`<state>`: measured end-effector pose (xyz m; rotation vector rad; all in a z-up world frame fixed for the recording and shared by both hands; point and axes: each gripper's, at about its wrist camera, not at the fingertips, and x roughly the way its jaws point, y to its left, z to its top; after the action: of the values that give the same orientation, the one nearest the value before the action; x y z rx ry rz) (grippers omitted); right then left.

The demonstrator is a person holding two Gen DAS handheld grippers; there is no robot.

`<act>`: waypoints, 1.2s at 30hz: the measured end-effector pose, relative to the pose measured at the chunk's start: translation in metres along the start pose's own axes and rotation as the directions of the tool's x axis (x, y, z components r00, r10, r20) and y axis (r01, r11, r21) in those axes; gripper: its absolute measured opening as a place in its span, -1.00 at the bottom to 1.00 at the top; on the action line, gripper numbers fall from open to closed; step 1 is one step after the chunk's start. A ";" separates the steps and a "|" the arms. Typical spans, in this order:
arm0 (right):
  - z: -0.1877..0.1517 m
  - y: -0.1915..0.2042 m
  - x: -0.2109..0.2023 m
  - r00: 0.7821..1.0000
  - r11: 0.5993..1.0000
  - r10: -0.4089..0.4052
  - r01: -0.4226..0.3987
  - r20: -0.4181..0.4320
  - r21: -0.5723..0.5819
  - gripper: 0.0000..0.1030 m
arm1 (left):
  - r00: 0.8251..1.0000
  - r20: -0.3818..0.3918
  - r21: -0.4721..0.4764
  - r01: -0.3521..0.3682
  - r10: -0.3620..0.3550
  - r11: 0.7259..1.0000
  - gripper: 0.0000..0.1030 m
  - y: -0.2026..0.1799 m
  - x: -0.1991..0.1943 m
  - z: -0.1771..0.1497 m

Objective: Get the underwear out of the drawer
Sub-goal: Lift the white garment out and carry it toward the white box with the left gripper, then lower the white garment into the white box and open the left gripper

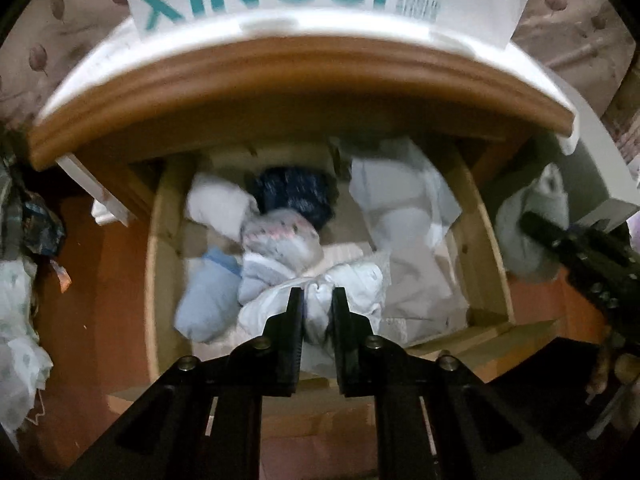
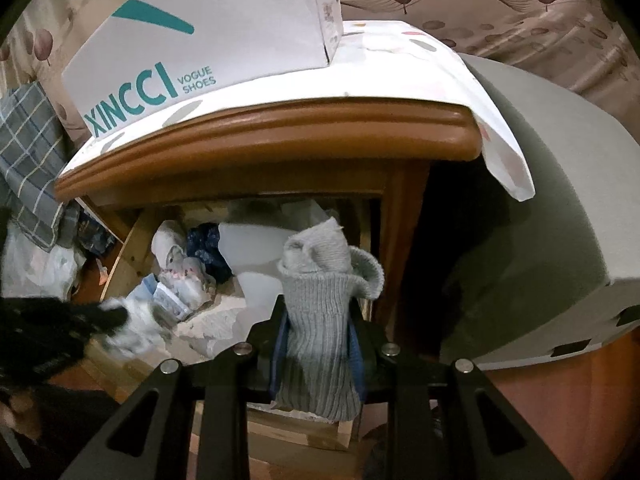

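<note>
A: What does the left gripper (image 1: 317, 304) hold?

B: Its fingers (image 1: 294, 320) are closed on a bunch of white underwear (image 1: 320, 292), at the front of the open wooden drawer (image 1: 158, 280).

A: And the right gripper (image 2: 318, 320)?

B: Its fingers (image 2: 276, 320) grip a grey ribbed sock (image 2: 320, 320), beside the drawer's right side.

A: What more lies in the drawer?

B: A light blue roll (image 1: 208, 300), a spotted pale bundle (image 1: 284, 240), a dark blue garment (image 1: 296, 192) and white cloth (image 1: 404, 208). A white XINCCI shoe box (image 2: 192, 40) stands on top of the cabinet (image 2: 280, 136).
</note>
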<state>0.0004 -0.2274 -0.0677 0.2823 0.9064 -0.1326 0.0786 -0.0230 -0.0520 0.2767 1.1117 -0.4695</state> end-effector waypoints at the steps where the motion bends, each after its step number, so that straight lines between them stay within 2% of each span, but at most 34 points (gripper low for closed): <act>1: 0.000 0.000 0.001 1.000 1.000 -0.002 0.002 -0.002 -0.001 -0.49 | 1.000 0.013 0.007 -0.016 0.016 1.000 -0.79 0.000 -0.006 0.002; 12: 0.000 0.001 0.003 1.000 1.000 -0.004 0.004 -0.017 -0.012 -0.49 | 0.990 0.138 0.043 0.011 -0.017 0.999 -0.79 0.004 -0.070 0.011; 22: 0.001 0.002 0.003 1.000 1.000 0.002 -0.003 -0.020 -0.015 -0.49 | 0.971 0.241 0.090 -0.023 0.001 0.996 -0.79 0.008 -0.127 0.031; 28: 0.001 0.003 0.003 1.000 1.000 0.006 -0.006 -0.019 -0.024 -0.49 | 0.935 0.355 0.103 -0.044 0.004 0.994 -0.79 0.011 -0.182 0.067; 33: 0.001 0.002 0.003 1.000 1.000 0.010 -0.010 -0.019 -0.021 -0.49 | 0.895 0.447 0.091 -0.063 0.016 0.994 -0.79 0.018 -0.226 0.116; 36: 0.001 0.001 0.001 1.000 1.000 0.006 -0.006 -0.010 -0.018 -0.49 | 0.875 0.483 0.081 -0.091 0.040 0.993 -0.79 0.023 -0.237 0.148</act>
<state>0.0022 -0.2263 -0.0679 0.2689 0.9164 -0.1175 0.1219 -0.0156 0.2250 0.2670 0.5888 -0.5015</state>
